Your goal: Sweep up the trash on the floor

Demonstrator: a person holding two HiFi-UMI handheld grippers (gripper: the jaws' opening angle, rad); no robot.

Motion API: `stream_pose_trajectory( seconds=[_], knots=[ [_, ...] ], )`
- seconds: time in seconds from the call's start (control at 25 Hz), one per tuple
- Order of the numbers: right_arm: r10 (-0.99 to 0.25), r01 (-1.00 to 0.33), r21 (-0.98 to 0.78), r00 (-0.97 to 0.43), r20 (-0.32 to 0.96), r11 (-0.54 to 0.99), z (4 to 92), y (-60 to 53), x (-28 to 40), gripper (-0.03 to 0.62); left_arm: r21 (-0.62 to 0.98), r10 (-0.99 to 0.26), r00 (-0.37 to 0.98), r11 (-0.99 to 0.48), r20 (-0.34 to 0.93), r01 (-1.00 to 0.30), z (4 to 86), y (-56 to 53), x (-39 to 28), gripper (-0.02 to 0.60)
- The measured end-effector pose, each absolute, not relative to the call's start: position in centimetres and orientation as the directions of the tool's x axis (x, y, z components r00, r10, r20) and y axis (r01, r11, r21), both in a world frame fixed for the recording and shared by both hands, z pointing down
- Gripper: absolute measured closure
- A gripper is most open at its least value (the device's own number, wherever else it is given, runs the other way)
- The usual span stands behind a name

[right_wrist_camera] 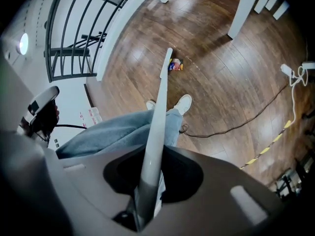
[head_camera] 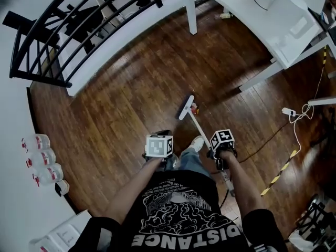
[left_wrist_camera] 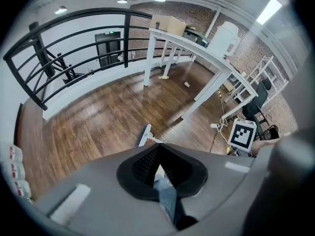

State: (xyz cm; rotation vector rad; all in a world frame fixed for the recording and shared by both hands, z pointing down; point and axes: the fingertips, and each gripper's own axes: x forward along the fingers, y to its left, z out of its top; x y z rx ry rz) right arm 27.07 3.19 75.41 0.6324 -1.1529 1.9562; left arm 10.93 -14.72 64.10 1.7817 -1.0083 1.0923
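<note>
Against the white wall on the left, three bottles (head_camera: 41,158) were seen lying side by side, with a black railing (head_camera: 79,20) curving above them along the edge of the wood floor (head_camera: 126,93).

The left gripper (left_wrist_camera: 157,149) was held low in front of the person, just left of a jeans-clad leg (head_camera: 191,161). Its jaws were found closed tip to tip, and nothing was gripped between them. In its own view only the leg could be seen through the narrow gap under the tips.

The broom (head_camera: 186,107) was set out in front of the feet, its pale head resting on the floor and its handle slanting back to the right. The trash (head_camera: 195,108), a small bright scrap, lay on the floor touching the right side of the broom head. A white shoe (head_camera: 196,143) was planted just beside the handle.

The right gripper (right_wrist_camera: 150,178) was clamped on the broom handle near its upper end, and in that gripper's view the handle was seen running straight from between the jaws to the trash.

Further right, a white table (head_camera: 283,25) stood over the floor. A white power strip (head_camera: 287,111) lay near one of its legs, and a strip of yellow-and-black tape (head_camera: 281,170) was stuck to the boards.
</note>
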Motion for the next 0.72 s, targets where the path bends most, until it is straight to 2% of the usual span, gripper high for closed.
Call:
stream_pose_trajectory(
  seconds=[0.28,0.56,0.72],
  knots=[
    [0.304,-0.805,-0.520,-0.590,0.748,-0.284,73.3,4.2,25.3,0.528,0.255,-0.262,0.324,-0.264,0.909,-0.930,62.9,-13.4,7.7,0.577],
    [0.261,-0.829,-0.511,-0.557,0.788,-0.227,71.1,4.1,22.8,0.528,0.322,-0.305,0.382,-0.232,0.872,-0.918,62.5,-11.4,5.5,0.577],
    [0.195,-0.813,-0.521,-0.572,0.796,-0.259,68.9,4.9,20.8,0.528,0.368,-0.350,0.422,-0.213,0.836,-0.905,61.3,-9.3,3.6,0.577]
  ],
)
